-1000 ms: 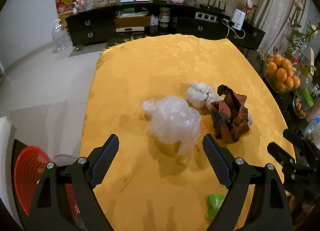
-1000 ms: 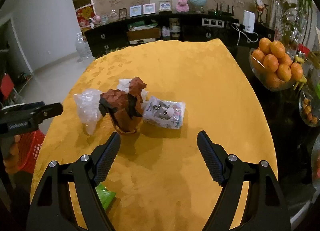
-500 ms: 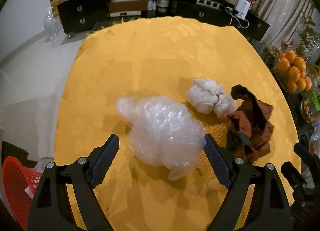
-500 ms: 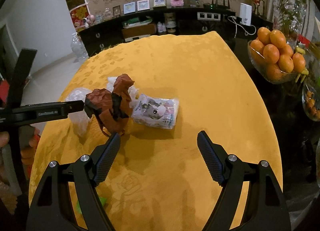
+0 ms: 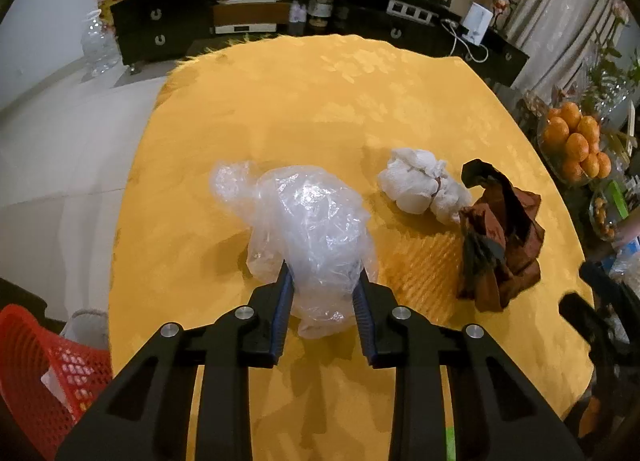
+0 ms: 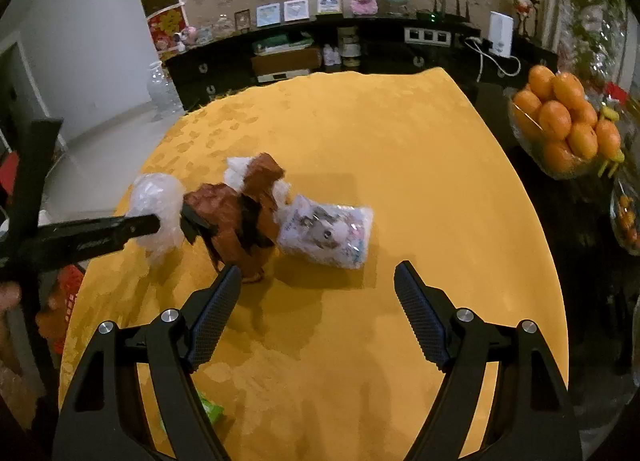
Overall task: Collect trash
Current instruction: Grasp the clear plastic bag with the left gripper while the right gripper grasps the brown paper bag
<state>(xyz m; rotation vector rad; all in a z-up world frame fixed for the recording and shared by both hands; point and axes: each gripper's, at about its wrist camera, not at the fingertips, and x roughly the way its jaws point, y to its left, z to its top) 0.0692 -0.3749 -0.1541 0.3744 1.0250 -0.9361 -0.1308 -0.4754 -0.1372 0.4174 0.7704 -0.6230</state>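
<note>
A crumpled clear plastic bag (image 5: 308,217) lies on the yellow tablecloth (image 5: 320,101). My left gripper (image 5: 323,273) is closing, and its pads squeeze the bag's near end. To the right lie a white tissue wad (image 5: 420,185) and a crumpled brown wrapper (image 5: 500,237). In the right wrist view my right gripper (image 6: 318,269) hovers open and empty just short of a printed plastic packet (image 6: 328,233), with the brown wrapper (image 6: 236,213) by its left finger. The left gripper (image 6: 170,225) shows there at the clear bag (image 6: 158,197).
A red mesh basket (image 5: 36,365) stands off the table's left side, low down. A glass bowl of oranges (image 6: 560,125) sits to the right. A green scrap (image 6: 210,409) lies near the front edge. A dark sideboard (image 5: 280,21) runs along the far wall.
My left gripper came down and forward over the clear bag, then its jaws narrowed from wide open onto the bag. The right gripper stayed open and hardly moved.
</note>
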